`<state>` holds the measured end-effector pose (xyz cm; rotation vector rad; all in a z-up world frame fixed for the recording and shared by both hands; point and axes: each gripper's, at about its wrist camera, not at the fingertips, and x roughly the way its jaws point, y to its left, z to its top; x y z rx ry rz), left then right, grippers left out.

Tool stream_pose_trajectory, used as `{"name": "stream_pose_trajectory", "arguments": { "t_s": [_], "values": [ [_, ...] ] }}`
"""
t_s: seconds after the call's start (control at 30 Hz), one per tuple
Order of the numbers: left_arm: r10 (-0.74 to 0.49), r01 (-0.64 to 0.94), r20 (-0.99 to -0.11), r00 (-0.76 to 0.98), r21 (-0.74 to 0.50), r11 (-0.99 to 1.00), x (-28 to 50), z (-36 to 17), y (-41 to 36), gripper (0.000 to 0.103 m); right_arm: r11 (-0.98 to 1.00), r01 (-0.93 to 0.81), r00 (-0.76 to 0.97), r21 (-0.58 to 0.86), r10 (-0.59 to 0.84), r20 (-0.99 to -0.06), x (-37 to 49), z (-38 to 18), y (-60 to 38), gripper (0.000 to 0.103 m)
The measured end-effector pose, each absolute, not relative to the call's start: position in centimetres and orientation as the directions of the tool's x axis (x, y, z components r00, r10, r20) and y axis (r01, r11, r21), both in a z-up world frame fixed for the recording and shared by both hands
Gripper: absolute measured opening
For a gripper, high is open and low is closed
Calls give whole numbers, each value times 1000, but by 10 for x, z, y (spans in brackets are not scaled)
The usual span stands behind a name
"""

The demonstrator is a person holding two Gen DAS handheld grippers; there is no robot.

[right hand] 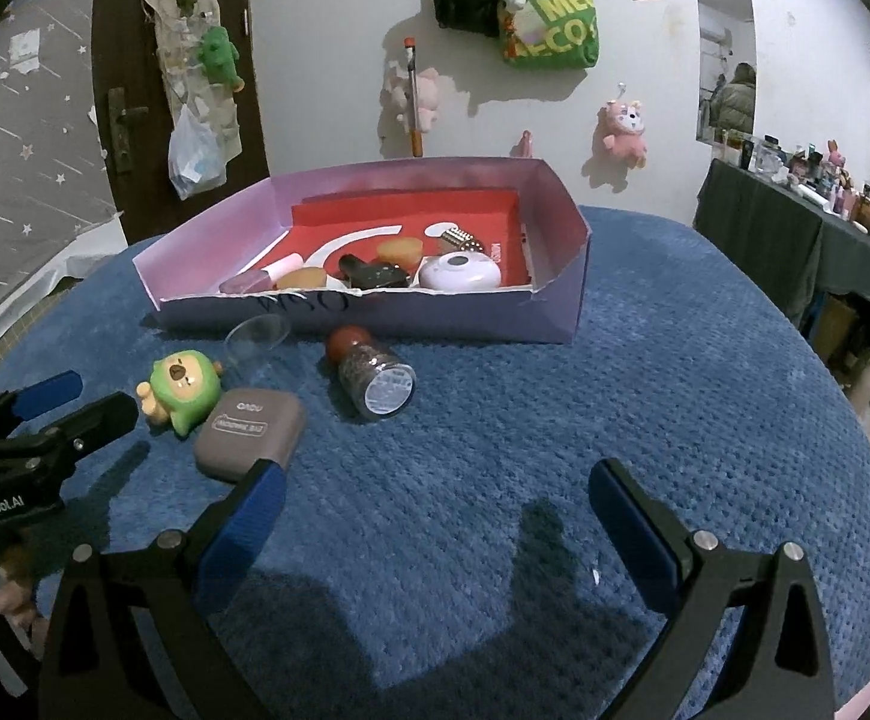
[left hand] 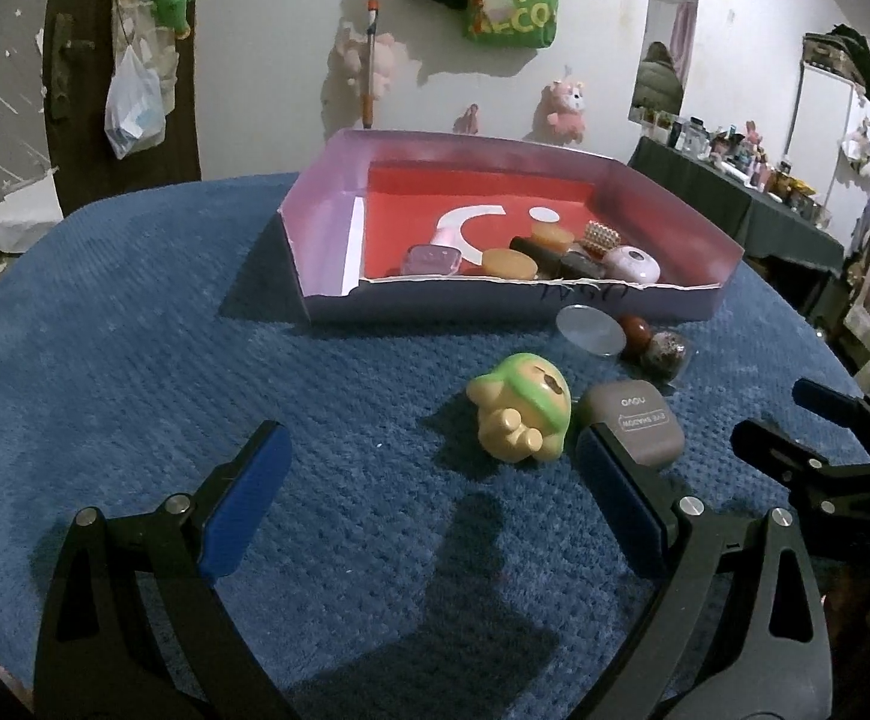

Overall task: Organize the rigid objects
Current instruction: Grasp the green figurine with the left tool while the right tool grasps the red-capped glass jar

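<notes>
A lilac box with a red floor (left hand: 327, 204) (right hand: 555, 312) stands on the blue cloth and holds several small items. In front of it lie a green and yellow toy figure (left hand: 522, 414) (right hand: 182, 387), a grey eye-shadow case (left hand: 639, 420) (right hand: 250, 435), a clear round lid (left hand: 590, 330) (right hand: 257, 333) and a glitter jar with a red cap (left hand: 657, 345) (right hand: 375, 375). My left gripper (left hand: 435, 480) is open just short of the toy, its right finger beside the case. My right gripper (right hand: 438, 504) is open and empty, the case at its left fingertip.
The blue textured cloth (left hand: 135, 330) (right hand: 705, 390) covers a round table. A dark shelf with many bottles (left hand: 753, 186) (right hand: 825, 222) stands to the right. A door (left hand: 75, 72), bags and plush toys hang on the wall behind.
</notes>
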<state>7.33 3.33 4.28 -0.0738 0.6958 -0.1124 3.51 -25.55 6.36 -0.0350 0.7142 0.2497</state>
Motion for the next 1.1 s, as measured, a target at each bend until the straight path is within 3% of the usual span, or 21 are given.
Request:
{"name": "stream_pose_trajectory", "arguments": {
  "t_s": [0.43, 0.87, 0.93, 1.0, 1.1],
  "values": [
    [-197, 132, -682, 705, -148, 980, 100, 49, 33, 97, 967, -254, 691, 34, 206, -692, 58, 71, -255, 103],
    [-221, 268, -739, 637, -57, 962, 127, 49, 23, 97, 948, -295, 567, 119, 274, -777, 101, 60, -254, 103],
    [-229, 295, -746, 626, -45, 954, 131, 50, 20, 94, 945, -306, 558, 116, 277, -782, 107, 60, -253, 103],
    [-233, 318, -753, 615, -34, 948, 133, 51, 17, 84, 940, -321, 550, 116, 285, -785, 112, 60, -250, 103],
    [-242, 339, -768, 593, -35, 940, 138, 49, 15, 80, 931, -349, 537, 105, 290, -792, 118, 60, -245, 96]
  ]
}}
